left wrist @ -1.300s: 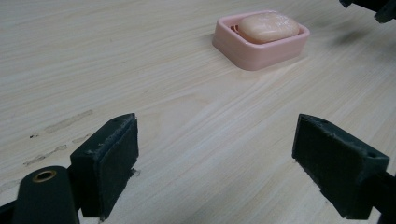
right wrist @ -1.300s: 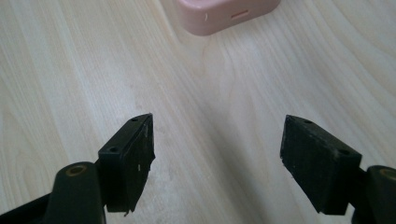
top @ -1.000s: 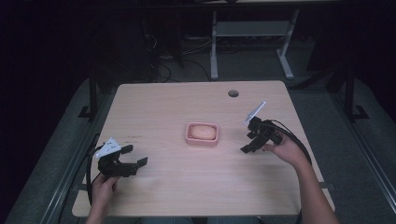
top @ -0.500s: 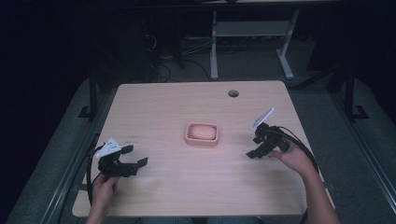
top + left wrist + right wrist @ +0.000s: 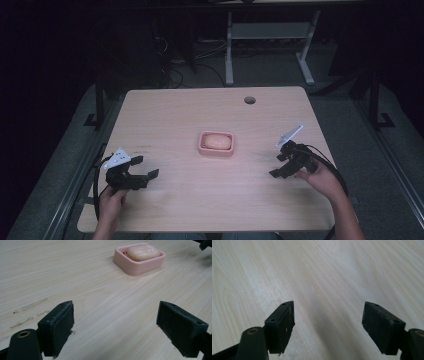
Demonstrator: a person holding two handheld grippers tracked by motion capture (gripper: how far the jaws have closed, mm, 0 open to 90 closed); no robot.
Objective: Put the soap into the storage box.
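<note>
We see a pink soap dish (image 5: 216, 144) near the middle of the light wooden table (image 5: 190, 107), holding a pale bar of soap (image 5: 218, 141) (peach-coloured in the left gripper view). Our left gripper (image 5: 145, 173) sits near the table's front left, jaws spread wide and empty. Our right gripper (image 5: 281, 165), well apart at the right, is likewise released over bare wood.

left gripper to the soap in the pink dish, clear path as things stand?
Probably yes. The left gripper is open, and its own view shows bare table between its jaws and the soap, which sits exposed in the open-topped pink dish. The right gripper is off to the far side.
</note>
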